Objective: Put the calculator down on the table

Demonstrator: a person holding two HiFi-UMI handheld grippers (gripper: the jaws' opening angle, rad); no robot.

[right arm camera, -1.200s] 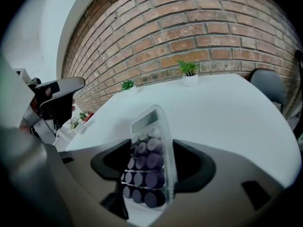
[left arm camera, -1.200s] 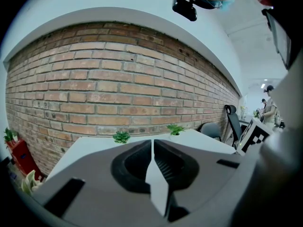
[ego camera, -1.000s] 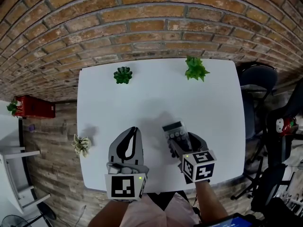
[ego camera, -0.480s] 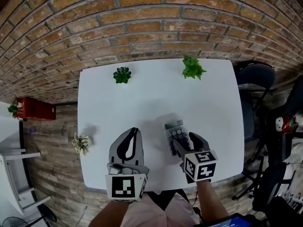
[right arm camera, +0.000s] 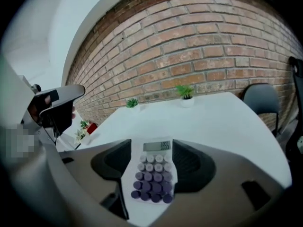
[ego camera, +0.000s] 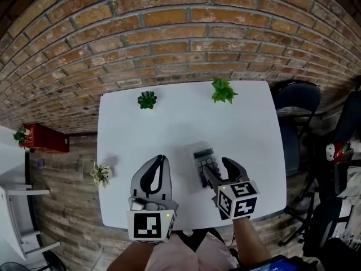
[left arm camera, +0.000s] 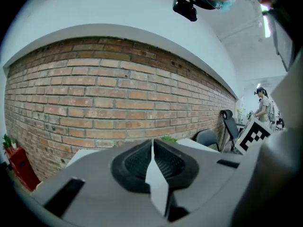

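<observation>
The calculator (right arm camera: 152, 173) is clamped between the jaws of the right hand-held gripper (ego camera: 215, 168), over the near middle of the white counter (ego camera: 141, 134). Whether its underside touches the counter cannot be made out. The left hand-held gripper (ego camera: 160, 161) is closed on nothing. A dark plant (ego camera: 147, 100) and a brighter plant (ego camera: 223, 91) are set at the far edge.

Calculator (ego camera: 204, 158) over the table (ego camera: 141, 134), right of centre — behind it, left plant (ego camera: 147, 99) and right plant (ego camera: 223, 90).
</observation>
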